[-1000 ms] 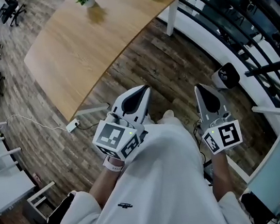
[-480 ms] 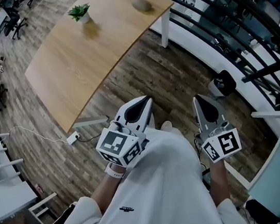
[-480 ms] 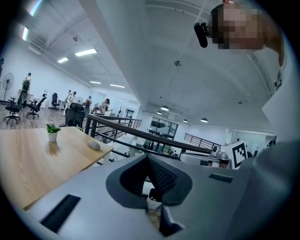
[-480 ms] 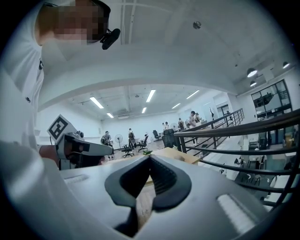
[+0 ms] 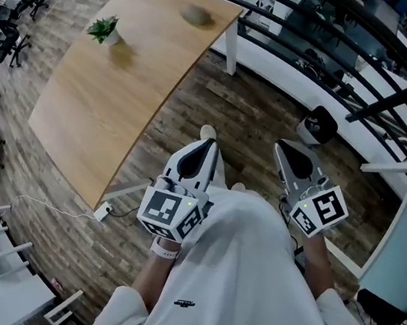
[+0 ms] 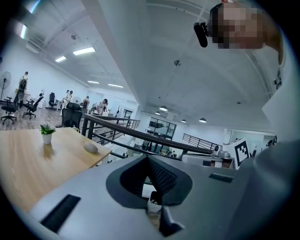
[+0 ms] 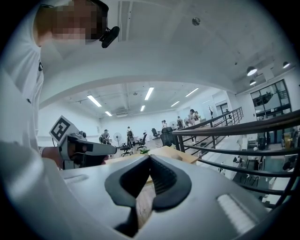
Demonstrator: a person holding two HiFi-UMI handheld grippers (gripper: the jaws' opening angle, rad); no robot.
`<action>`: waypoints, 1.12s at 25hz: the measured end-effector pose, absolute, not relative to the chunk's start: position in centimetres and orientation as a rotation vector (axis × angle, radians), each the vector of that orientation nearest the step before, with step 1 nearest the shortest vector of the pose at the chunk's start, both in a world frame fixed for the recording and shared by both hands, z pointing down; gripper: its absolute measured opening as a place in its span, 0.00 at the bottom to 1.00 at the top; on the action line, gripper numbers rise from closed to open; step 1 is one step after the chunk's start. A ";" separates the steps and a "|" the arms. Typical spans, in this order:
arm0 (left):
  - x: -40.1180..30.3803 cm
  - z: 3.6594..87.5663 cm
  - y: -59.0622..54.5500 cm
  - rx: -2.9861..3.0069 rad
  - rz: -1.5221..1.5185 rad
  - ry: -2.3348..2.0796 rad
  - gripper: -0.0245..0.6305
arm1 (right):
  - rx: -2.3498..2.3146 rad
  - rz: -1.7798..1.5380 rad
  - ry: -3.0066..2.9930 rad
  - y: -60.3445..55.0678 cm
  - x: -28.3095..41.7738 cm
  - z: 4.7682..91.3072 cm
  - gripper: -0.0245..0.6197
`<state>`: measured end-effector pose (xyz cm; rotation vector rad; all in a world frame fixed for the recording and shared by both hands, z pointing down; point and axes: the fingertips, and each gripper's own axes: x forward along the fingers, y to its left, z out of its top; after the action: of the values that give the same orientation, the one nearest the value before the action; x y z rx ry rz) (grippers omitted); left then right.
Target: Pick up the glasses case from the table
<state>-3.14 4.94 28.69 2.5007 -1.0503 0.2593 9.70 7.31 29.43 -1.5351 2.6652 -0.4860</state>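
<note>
Both grippers held near the body, away from the table

The left gripper (image 5: 204, 146) and right gripper (image 5: 285, 145) sit at lower centre of the head view, each with its jaws pressed together and nothing between them. The grey oval glasses case (image 5: 197, 15) lies at the top of the frame, near the far right end of the light wooden table (image 5: 103, 97), well apart from both grippers. A small green potted plant (image 5: 105, 30) stands to its left on the same table.
</note>
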 end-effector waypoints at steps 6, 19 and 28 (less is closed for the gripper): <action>-5.3 30.8 1.5 2.508 0.224 -1.037 0.04 | -1.564 -0.482 2.660 4.1 7.5 31.2 0.06; -7.5 31.5 -11.0 2.437 0.174 -1.074 0.04 | -1.523 -0.468 2.761 -8.8 4.5 30.4 0.06; -5.8 26.5 3.5 2.459 0.115 -1.004 0.04 | -1.623 -0.403 2.703 6.1 6.2 24.5 0.06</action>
<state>-5.78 3.48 26.48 2.4585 -1.0039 0.1154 6.24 6.12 24.50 -1.6227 2.7034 -0.4032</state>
